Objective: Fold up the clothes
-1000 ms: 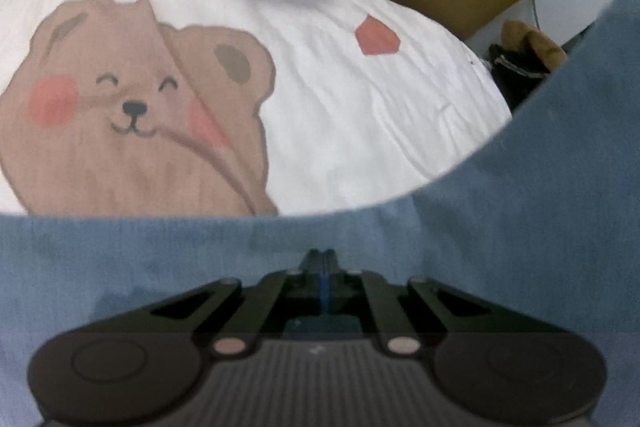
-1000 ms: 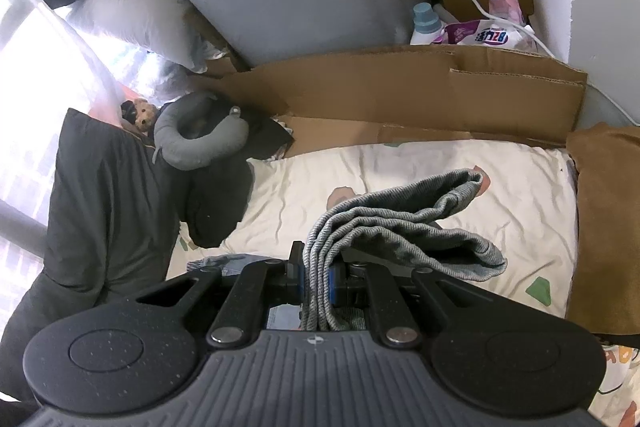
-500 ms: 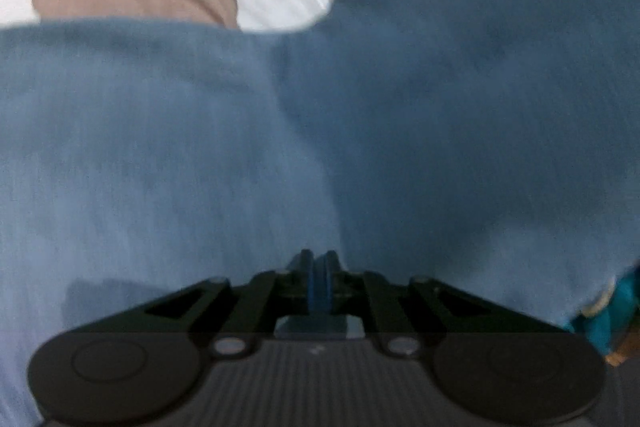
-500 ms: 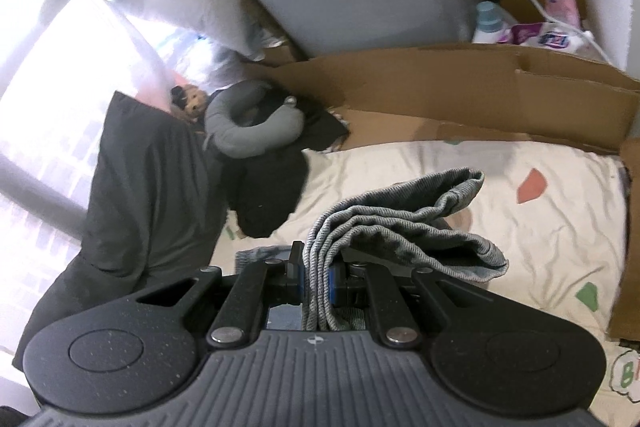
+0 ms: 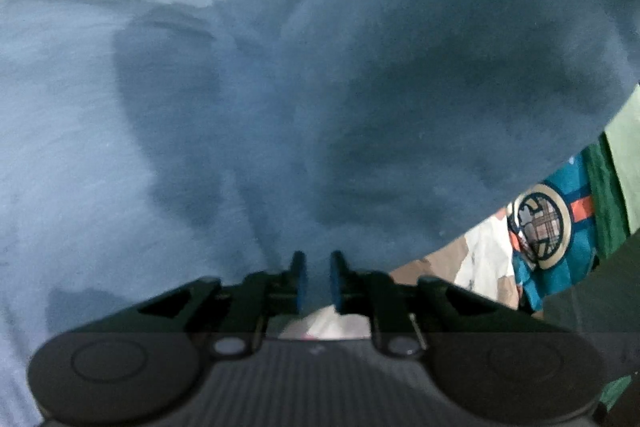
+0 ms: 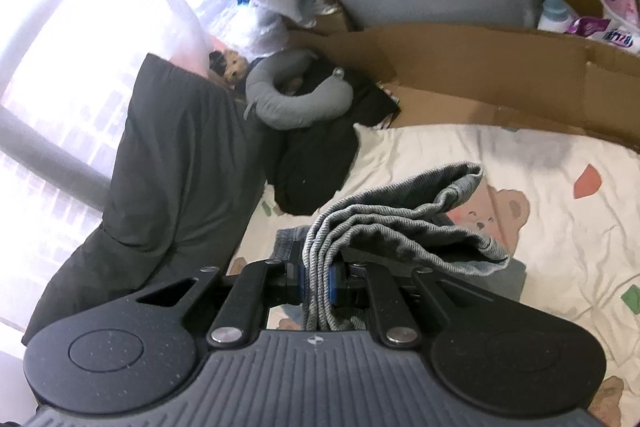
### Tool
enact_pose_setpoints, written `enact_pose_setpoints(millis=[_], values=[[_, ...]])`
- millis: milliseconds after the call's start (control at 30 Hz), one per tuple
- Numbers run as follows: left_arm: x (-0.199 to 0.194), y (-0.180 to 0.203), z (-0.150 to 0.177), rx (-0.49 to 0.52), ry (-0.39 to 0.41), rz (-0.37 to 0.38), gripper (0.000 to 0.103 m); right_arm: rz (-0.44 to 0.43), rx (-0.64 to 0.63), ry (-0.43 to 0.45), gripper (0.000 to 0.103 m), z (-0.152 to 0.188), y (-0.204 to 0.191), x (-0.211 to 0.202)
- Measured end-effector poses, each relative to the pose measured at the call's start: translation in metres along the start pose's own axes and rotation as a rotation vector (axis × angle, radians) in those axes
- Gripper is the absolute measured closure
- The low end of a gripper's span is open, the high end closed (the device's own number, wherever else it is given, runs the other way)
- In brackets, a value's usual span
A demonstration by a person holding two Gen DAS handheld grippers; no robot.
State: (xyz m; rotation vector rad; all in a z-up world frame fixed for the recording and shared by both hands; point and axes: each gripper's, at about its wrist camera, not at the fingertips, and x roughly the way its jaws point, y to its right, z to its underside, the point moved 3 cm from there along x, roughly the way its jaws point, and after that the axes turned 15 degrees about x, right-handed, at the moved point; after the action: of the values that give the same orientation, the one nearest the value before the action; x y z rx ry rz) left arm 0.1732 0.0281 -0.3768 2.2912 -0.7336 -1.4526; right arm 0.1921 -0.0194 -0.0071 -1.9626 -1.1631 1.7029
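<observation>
Blue cloth (image 5: 280, 107) between left gripper (image 5: 317, 281) just-opening jaws; right gripper (image 6: 318, 279), angled down, clamps grey garment (image 6: 400, 227).

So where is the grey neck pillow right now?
In the right wrist view, the grey neck pillow lies upper left of centre, on dark clothes, beside the small stuffed toy and left of the cardboard.

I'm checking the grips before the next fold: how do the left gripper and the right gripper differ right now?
The left gripper has a gap between its pads, its jaws having just been opening, with blue cloth draped ahead; the right gripper is shut on a bunched grey garment. Left's view is nearly all fabric; right's shows the bear-print sheet. Both have blue pads.
</observation>
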Motion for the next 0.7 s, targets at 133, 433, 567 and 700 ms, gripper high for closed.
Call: enact_pose_setpoints(millis=[133, 433, 567, 700], values=[[-0.027, -0.025, 0.007, -0.085, 0.066, -0.054, 0.089, -0.011, 0.005, -0.026, 0.093, 0.005, -0.006, 0.011], [-0.112, -0.07, 0.041, -0.345, 0.322, -0.216, 0.088, -0.008, 0.013, -0.092, 0.093, 0.011, -0.021, 0.048], [-0.135, -0.082, 0.057, -0.411, 0.383, -0.283, 0.088, 0.011, 0.009, -0.13, 0.093, 0.014, -0.027, 0.072], [-0.147, -0.088, 0.075, -0.475, 0.42, -0.326, 0.088, 0.013, 0.015, -0.152, 0.093, 0.019, -0.032, 0.097]])
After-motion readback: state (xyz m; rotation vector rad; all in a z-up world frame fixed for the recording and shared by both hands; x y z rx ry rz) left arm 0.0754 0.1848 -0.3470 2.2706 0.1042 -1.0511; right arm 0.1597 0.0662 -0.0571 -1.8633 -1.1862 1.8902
